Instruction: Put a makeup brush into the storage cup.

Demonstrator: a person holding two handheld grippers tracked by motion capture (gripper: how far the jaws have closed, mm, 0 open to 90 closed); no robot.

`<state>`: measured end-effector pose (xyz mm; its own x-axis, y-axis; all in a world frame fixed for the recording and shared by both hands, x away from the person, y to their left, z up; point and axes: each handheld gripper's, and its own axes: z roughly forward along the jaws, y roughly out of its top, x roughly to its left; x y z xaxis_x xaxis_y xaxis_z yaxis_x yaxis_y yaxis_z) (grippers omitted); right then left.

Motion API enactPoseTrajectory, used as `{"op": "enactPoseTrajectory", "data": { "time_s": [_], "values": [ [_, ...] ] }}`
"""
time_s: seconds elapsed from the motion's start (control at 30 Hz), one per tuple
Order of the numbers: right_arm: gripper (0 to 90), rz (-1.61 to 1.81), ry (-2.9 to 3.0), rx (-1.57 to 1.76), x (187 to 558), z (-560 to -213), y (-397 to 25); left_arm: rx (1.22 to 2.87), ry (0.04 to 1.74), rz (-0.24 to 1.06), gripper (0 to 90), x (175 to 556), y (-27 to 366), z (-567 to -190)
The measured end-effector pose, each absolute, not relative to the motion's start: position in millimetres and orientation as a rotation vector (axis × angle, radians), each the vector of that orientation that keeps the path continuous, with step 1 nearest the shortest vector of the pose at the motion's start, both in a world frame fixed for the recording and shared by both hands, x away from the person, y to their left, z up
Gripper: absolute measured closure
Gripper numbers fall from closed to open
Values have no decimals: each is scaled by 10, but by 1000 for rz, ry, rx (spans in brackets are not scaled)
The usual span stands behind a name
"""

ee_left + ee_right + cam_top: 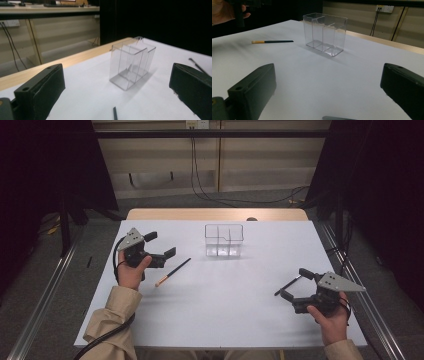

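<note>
The brush (172, 272) nearest the left tool (161, 254) is seen lying flat on the white table (225, 315), its pale bristle end toward the person and its dark handle aimed up toward the clear box (224, 240); it is just beside the left tool's jaws but not touched by them. A second thin dark stick (287, 285), probably another brush, lies at the tip of the right tool (291, 283), near that side's edge of the table. The clear box stands upright toward the far middle of the table, split into compartments, all of which look empty. Both tools are held with jaws spread wide and nothing between them; this is plain in each gripper view, where bare table is seen between the black jaws. The step in hand is judged to be the pickup of a brush for dropping into the box. It would be done well if the left tool were lowered so that the jaws straddle the handle crosswise, near its middle, and were closed gently once level with the table, since so thin a handle could roll or slip out if pinched near one end.
</note>
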<state>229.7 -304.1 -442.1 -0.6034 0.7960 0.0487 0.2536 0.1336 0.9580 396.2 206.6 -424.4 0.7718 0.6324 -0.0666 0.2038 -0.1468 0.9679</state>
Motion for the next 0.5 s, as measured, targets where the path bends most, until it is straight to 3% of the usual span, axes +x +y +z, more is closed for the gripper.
{"op": "enactPoseTrajectory", "data": {
  "time_s": [0.5],
  "values": [
    [0,1478,1937,1014,2266,-4424,-3062,1950,758,346,0,4077,2051,-4216]
  ]
}}
